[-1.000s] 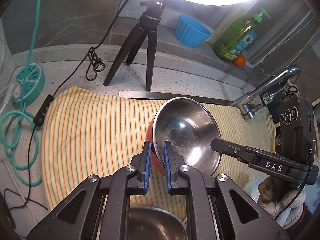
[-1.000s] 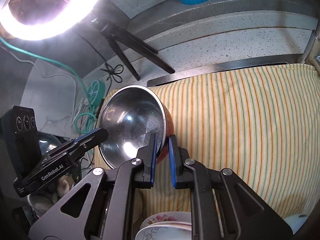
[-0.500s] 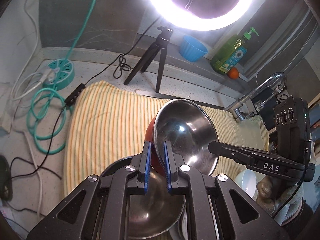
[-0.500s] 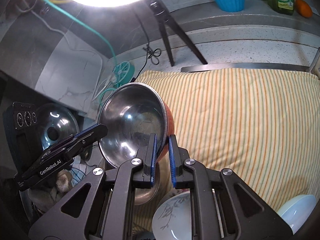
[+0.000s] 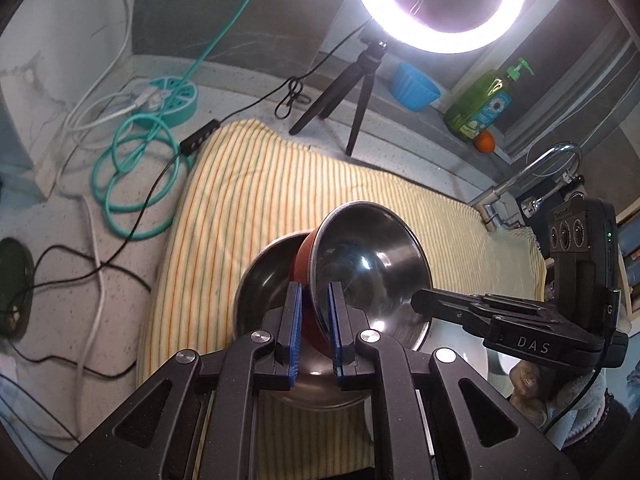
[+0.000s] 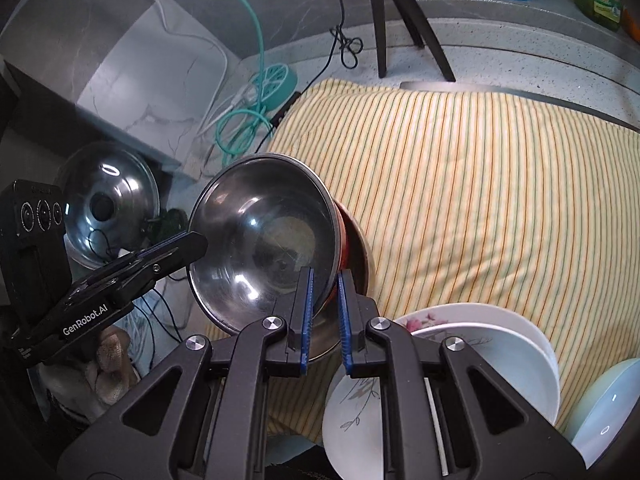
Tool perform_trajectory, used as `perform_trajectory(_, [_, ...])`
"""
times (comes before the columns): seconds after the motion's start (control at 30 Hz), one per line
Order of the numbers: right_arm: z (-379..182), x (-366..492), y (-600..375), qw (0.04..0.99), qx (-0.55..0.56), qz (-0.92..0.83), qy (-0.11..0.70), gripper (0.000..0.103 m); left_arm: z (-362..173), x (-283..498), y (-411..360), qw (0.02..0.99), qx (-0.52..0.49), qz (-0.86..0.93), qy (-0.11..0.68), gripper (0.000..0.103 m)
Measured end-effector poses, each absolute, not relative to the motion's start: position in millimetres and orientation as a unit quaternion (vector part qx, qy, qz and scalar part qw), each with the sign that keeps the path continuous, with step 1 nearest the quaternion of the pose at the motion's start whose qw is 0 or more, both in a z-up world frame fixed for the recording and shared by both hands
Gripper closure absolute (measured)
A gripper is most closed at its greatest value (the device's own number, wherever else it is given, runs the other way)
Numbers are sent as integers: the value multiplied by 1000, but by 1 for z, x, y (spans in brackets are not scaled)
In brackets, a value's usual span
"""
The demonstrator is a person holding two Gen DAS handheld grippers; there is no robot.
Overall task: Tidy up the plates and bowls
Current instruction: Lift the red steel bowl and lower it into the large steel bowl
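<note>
Left-wrist view: I am holding a steel bowl with a red outside (image 5: 368, 264) tilted in the air, its rim pinched from two sides. My left gripper (image 5: 314, 334) is clamping the near-left rim between its blue pads, and my right gripper (image 6: 324, 316) is squeezing the opposite rim. Directly under the bowl I am seeing a second steel bowl (image 5: 264, 280) lying on the striped cloth (image 5: 280, 184), so I judge I am nesting the two, with the drop not yet made. Through the right wrist I am also looking at white plates (image 6: 480, 344) bunched at the cloth's near edge, one of them flowered, and a pale bowl (image 6: 604, 412) just beside them; these look unsorted. The cloth is covering a speckled counter (image 5: 120, 248), with a ring light (image 5: 438, 4) on its tripod, a coiled teal cable (image 5: 132, 184), a soap bottle (image 5: 480, 104) and a faucet (image 5: 532, 172) around it.
</note>
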State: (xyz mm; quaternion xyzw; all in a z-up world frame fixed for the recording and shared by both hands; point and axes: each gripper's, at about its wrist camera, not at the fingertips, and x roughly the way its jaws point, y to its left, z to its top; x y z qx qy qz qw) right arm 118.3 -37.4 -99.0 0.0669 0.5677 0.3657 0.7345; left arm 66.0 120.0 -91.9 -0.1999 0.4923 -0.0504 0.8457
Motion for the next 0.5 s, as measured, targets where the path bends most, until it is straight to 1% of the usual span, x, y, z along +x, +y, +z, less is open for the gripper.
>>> perform_trajectory(0.5, [-124,119,-11,732,16,354,582,91,-129,62,126,824,-195,-36,531,92])
